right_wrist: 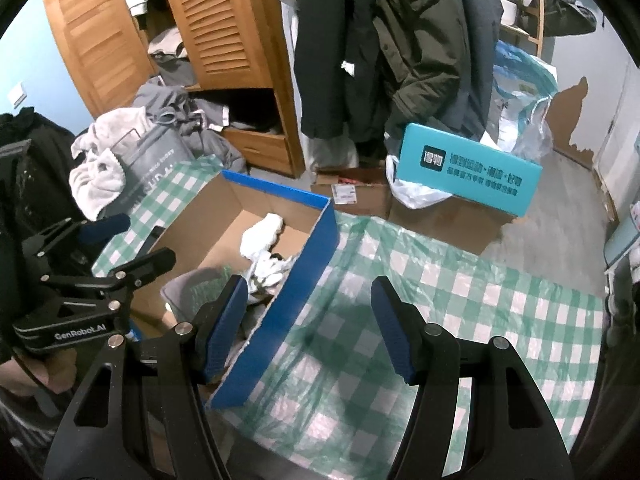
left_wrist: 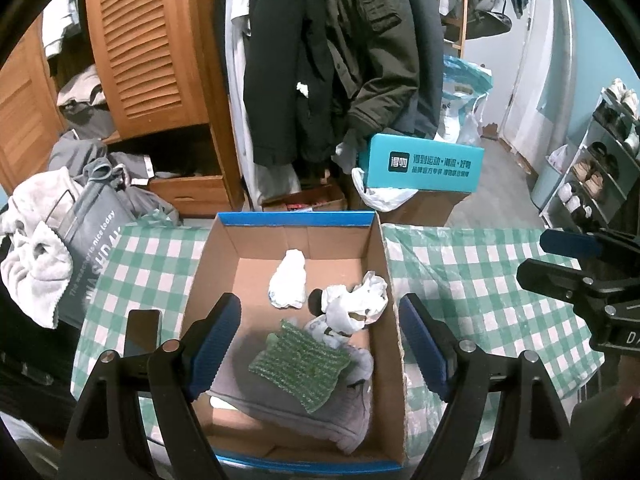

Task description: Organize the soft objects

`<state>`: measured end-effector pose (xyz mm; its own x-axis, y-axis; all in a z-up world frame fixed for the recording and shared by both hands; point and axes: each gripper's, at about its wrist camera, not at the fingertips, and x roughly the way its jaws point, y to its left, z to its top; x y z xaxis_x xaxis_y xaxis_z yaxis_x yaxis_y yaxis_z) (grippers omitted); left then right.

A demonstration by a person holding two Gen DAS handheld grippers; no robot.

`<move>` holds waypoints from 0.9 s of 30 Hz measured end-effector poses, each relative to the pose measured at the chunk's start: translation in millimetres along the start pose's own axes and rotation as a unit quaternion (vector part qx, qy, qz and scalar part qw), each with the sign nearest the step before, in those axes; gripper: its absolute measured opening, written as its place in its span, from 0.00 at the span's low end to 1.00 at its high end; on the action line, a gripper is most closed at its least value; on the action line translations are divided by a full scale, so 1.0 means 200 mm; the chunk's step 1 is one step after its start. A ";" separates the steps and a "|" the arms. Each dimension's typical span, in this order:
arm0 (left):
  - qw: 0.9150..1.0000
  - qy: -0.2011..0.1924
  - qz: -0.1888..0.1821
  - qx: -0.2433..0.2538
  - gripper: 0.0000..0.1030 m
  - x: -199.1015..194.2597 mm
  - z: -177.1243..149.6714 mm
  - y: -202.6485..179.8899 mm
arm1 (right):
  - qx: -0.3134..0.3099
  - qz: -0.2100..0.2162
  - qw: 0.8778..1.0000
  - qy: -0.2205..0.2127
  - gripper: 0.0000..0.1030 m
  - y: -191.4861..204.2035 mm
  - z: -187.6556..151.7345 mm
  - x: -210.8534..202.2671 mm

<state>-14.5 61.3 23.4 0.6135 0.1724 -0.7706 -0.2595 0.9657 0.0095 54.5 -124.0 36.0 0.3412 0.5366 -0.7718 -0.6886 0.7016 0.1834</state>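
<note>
A blue-rimmed cardboard box (left_wrist: 294,219) stands on the green-checked tablecloth (left_wrist: 480,280). Inside lie a white rolled sock (left_wrist: 288,279), crumpled white cloths (left_wrist: 356,300), a green knitted cloth (left_wrist: 300,364) and a grey garment (left_wrist: 304,412) under it. My left gripper (left_wrist: 320,336) hovers open over the box, nothing between its fingers. My right gripper (right_wrist: 310,324) hangs open astride the box's blue right wall (right_wrist: 288,312), empty, above the tablecloth (right_wrist: 460,320). The left gripper (right_wrist: 116,248) also shows at the left of the right wrist view.
A dark phone (left_wrist: 142,332) lies left of the box. A grey bag with a pale towel (left_wrist: 36,264) stands at the table's left. Behind are a wooden wardrobe (left_wrist: 152,40), hanging coats (left_wrist: 332,60), a teal box (left_wrist: 420,166) and a shoe rack (left_wrist: 600,160).
</note>
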 end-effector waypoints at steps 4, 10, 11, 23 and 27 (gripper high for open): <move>1.000 0.003 0.000 -0.001 0.80 -0.01 0.00 -0.01 | 0.001 -0.001 1.000 0.001 0.61 -0.01 -0.01 0.00; 1.000 0.004 0.000 -0.002 0.80 -0.01 0.00 -0.01 | -0.001 0.001 1.000 0.004 0.61 0.00 -0.02 0.01; 1.000 0.003 0.002 -0.001 0.80 -0.02 0.00 -0.01 | -0.002 0.002 1.000 0.003 0.61 0.00 -0.02 0.01; 1.000 0.012 0.009 0.003 0.80 0.00 -0.03 -0.03 | -0.001 0.003 1.000 0.006 0.62 0.01 -0.03 0.02; 1.000 0.012 0.010 0.004 0.80 0.00 -0.03 -0.04 | -0.001 0.003 1.000 0.007 0.62 0.01 -0.03 0.02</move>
<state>-16.5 53.0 20.1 0.5906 0.1871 -0.7850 -0.2651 0.9637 0.0303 51.2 -122.5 30.0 0.3273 0.5342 -0.7794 -0.6922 0.6970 0.1871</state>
